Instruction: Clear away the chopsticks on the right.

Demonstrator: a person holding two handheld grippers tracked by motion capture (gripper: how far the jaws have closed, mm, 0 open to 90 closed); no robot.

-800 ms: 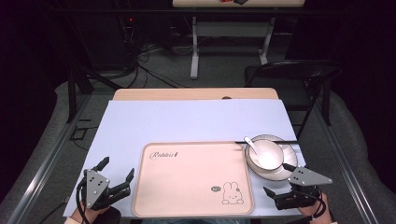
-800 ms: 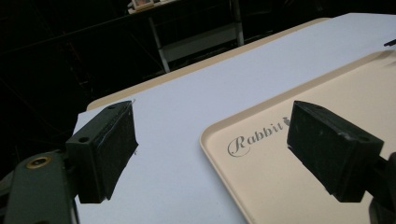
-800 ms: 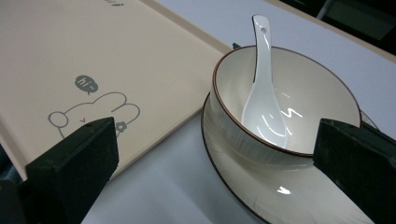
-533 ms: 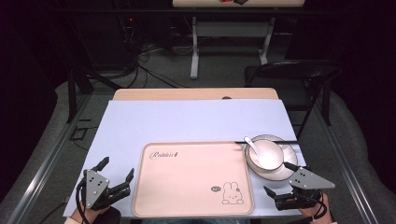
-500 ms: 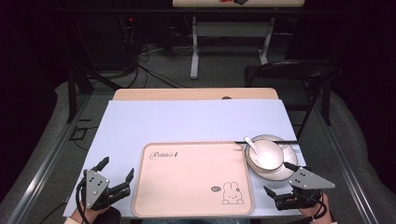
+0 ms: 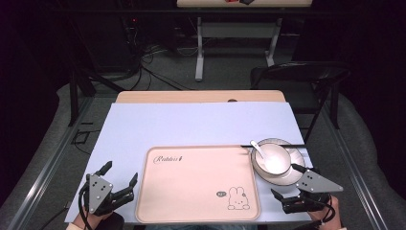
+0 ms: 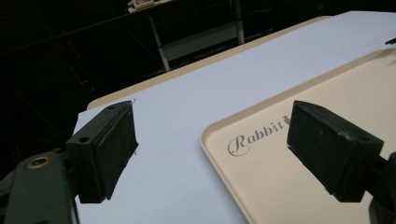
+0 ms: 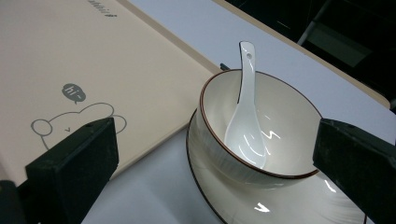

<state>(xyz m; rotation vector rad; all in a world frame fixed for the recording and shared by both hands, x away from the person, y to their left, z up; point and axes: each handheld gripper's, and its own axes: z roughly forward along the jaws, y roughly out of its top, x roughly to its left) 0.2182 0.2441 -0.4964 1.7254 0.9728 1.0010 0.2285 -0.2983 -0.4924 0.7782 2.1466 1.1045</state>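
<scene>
A beige tray (image 6: 196, 184) printed with a rabbit lies on the pale blue mat (image 6: 191, 124). To its right a cream bowl (image 6: 272, 160) stands on a plate (image 6: 297, 158), with a white spoon (image 6: 261, 149) inside it. My left gripper (image 6: 120, 172) is open at the tray's front-left corner and holds nothing. In the left gripper view, the left gripper (image 7: 219, 149) straddles the edge of the tray (image 7: 261, 177). My right gripper (image 6: 286, 181) is open just in front of the bowl. In the right gripper view, the right gripper (image 8: 217, 163) faces the bowl (image 8: 280, 116) and spoon (image 8: 245, 121).
Black chopsticks (image 6: 273, 144) lie across the mat just behind the bowl. A wooden table edge (image 6: 201, 97) shows beyond the mat. A dark chair (image 6: 301, 76) stands off the far right corner, and cables lie on the floor beyond.
</scene>
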